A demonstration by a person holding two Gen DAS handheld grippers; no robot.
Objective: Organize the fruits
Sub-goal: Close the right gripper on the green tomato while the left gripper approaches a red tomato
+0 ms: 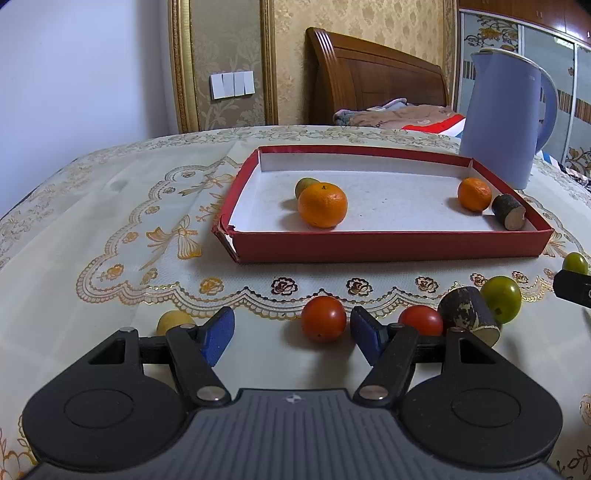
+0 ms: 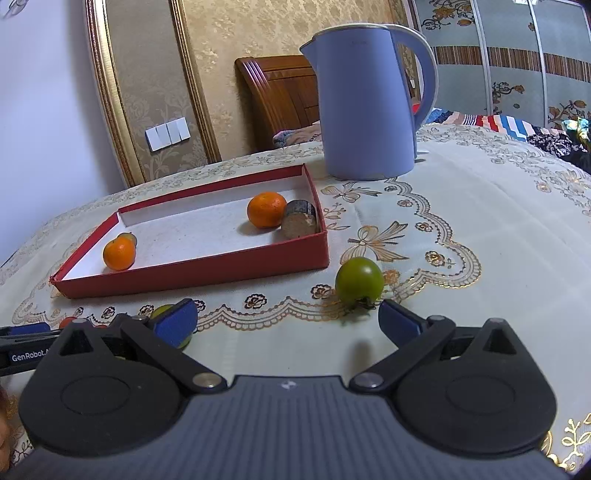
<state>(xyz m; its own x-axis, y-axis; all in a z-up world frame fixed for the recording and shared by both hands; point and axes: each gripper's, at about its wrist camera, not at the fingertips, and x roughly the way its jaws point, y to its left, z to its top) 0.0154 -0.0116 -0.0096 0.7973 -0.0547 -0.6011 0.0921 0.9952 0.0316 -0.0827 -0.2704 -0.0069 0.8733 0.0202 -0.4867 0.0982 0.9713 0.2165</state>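
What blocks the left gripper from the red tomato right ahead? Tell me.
Nothing visible. The left gripper is open, and the round red tomato sits on the tablecloth just beyond its blue fingertips, unobstructed.

Right gripper [image 2: 288,321] spread wide; green tomato [image 2: 359,281] just ahead; two oranges in red tray [image 2: 221,267]

Gold damask wallpaper [image 1: 332,22], gilt-framed panel [image 1: 221,55], white switch plate [image 1: 232,85], carved wooden headboard [image 1: 373,74], floral wardrobe doors [image 2: 517,44]
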